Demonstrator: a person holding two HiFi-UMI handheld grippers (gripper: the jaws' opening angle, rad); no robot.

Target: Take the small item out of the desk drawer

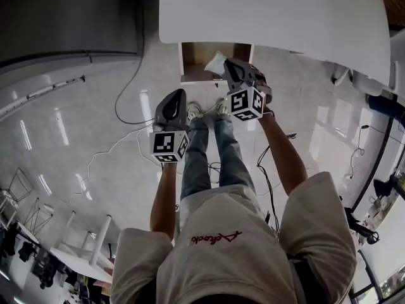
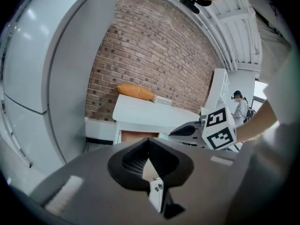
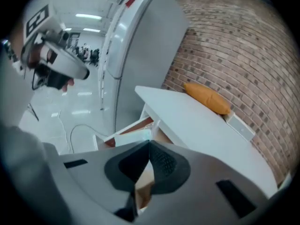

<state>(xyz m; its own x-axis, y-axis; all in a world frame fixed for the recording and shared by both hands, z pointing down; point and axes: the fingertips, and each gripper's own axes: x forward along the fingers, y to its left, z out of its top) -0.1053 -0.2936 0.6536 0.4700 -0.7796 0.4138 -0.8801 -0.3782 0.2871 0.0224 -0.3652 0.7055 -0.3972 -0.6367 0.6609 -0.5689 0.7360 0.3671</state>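
The white desk [image 1: 272, 11] has its drawer [image 1: 188, 59] pulled open, showing a brown inside. A small pale item [image 1: 214, 61] lies in the drawer. My right gripper [image 1: 228, 64] reaches over the drawer's right side with its jaws shut and its tips right beside the item. I cannot tell whether they touch it. In the right gripper view the pale item [image 3: 129, 137] shows just past the closed right gripper [image 3: 149, 143]. My left gripper [image 1: 178, 92] hangs back over the floor, left of the drawer and clear of it. The left gripper [image 2: 149, 142] has its jaws closed on nothing.
An orange cushion [image 3: 207, 97] and a flat white box [image 3: 239, 125] lie on the desk by the brick wall [image 2: 154, 46]. A tall grey cabinet [image 3: 140, 55] stands left of the desk. Cables [image 1: 126, 106] trail across the glossy floor. The person's legs [image 1: 212, 151] stand before the drawer.
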